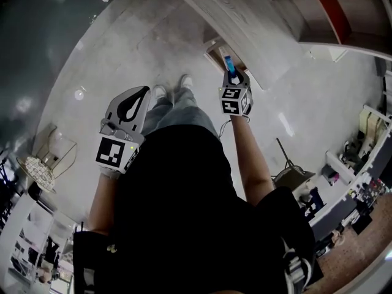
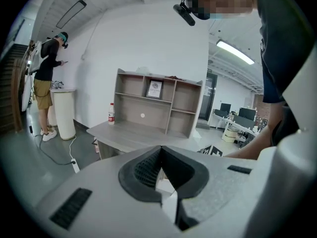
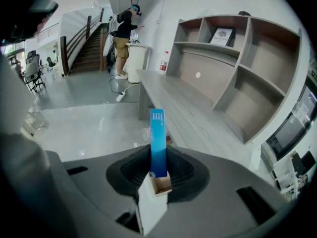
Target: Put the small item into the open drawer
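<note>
The small item is a slim blue box (image 3: 158, 133) standing upright between the jaws of my right gripper (image 3: 159, 155), which is shut on its lower end. In the head view that gripper (image 1: 232, 77) is held out in front of the person with the blue box (image 1: 228, 62) sticking forward, right at the brown opening of the drawer (image 1: 214, 52) under the grey desk (image 1: 245, 23). My left gripper (image 1: 146, 90) hangs to the left over the floor. Its jaws (image 2: 161, 148) meet at the tips with nothing between them.
A wooden shelf unit (image 2: 158, 108) stands on the desk (image 3: 193, 113), with a bottle (image 2: 111, 114) at its left end. Farther back a person (image 2: 47, 78) stands by a white cylinder (image 2: 64, 114). A power strip (image 2: 75, 165) and cable lie on the floor; stairs (image 3: 86, 53) rise behind.
</note>
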`<state>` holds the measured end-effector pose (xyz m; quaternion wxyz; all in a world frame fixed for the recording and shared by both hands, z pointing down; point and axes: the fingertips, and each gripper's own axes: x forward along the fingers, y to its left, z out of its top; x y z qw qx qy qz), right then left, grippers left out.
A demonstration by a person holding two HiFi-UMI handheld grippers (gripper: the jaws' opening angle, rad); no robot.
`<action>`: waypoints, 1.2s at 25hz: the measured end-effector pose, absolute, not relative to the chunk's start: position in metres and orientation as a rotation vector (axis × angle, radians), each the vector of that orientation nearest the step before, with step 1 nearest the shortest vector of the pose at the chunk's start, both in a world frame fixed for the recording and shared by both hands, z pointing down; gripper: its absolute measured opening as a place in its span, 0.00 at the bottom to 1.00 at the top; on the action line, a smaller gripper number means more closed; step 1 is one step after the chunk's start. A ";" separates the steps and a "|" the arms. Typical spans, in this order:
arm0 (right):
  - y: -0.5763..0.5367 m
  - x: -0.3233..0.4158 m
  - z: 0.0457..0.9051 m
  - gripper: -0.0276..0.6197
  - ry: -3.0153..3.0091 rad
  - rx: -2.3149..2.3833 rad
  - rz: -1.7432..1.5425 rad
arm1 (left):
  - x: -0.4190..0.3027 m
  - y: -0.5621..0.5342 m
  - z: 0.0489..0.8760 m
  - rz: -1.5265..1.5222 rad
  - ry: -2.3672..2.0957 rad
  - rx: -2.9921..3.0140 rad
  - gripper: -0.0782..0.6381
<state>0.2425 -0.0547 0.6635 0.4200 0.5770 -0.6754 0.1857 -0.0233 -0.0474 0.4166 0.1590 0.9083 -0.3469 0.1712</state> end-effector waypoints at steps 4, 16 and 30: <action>-0.061 0.245 0.690 0.19 -1.654 1.405 0.460 | -0.031 -0.044 0.422 0.521 -1.024 2.566 0.11; -0.077 0.264 0.739 0.19 -1.540 1.346 0.445 | -0.043 -0.040 0.432 0.580 -1.113 2.485 0.11; -0.079 0.250 0.762 0.20 -1.550 1.300 0.487 | -0.043 -0.035 0.429 0.564 -1.154 2.458 0.11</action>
